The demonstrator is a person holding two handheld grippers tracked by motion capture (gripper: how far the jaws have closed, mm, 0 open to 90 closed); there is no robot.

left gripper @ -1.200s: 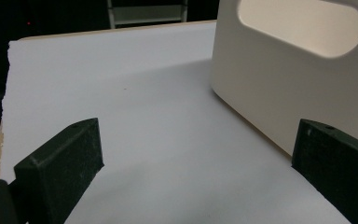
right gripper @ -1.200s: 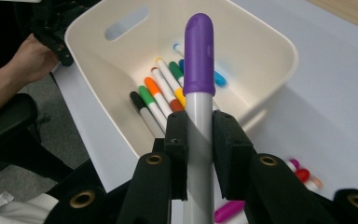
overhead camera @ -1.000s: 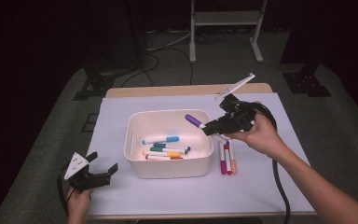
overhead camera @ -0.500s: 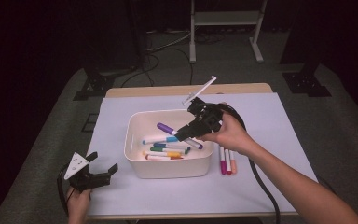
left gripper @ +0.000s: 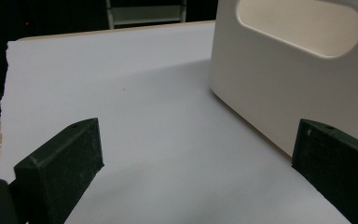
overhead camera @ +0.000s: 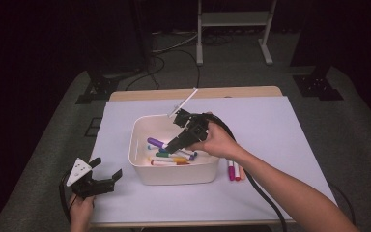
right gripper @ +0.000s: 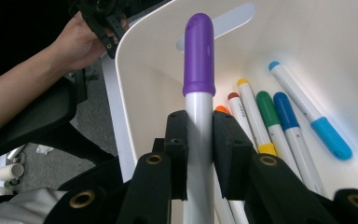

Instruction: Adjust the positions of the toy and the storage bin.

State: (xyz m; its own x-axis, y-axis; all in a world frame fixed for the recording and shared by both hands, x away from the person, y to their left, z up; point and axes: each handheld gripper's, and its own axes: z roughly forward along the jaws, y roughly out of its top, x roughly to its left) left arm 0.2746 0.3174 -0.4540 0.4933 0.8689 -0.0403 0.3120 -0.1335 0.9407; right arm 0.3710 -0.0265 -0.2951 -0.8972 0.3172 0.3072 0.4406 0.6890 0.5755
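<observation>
A white bin (overhead camera: 140, 166) stands mid-table on white paper and holds several coloured markers (overhead camera: 171, 157). My right gripper (overhead camera: 173, 142) reaches down into the bin, shut on a purple-capped marker (overhead camera: 155, 143). In the right gripper view the two black jaws pinch the white barrel of that marker (right gripper: 199, 51), with several markers (right gripper: 284, 126) lying below on the bin floor. My left gripper (overhead camera: 107, 175) rests at the table's front left, open and empty. Its view shows the wide-apart jaws over bare paper beside the bin wall (left gripper: 279, 88).
A few markers (overhead camera: 234, 170) lie on the paper (overhead camera: 280, 130) just right of the bin. The right gripper's cable (overhead camera: 263, 198) trails toward the front edge. Dark floor, cables and a metal stand (overhead camera: 232, 29) lie beyond the table.
My right gripper has moved left and down with the purple-capped marker, from beside the bin's right rim into the bin. The left gripper has stayed put.
</observation>
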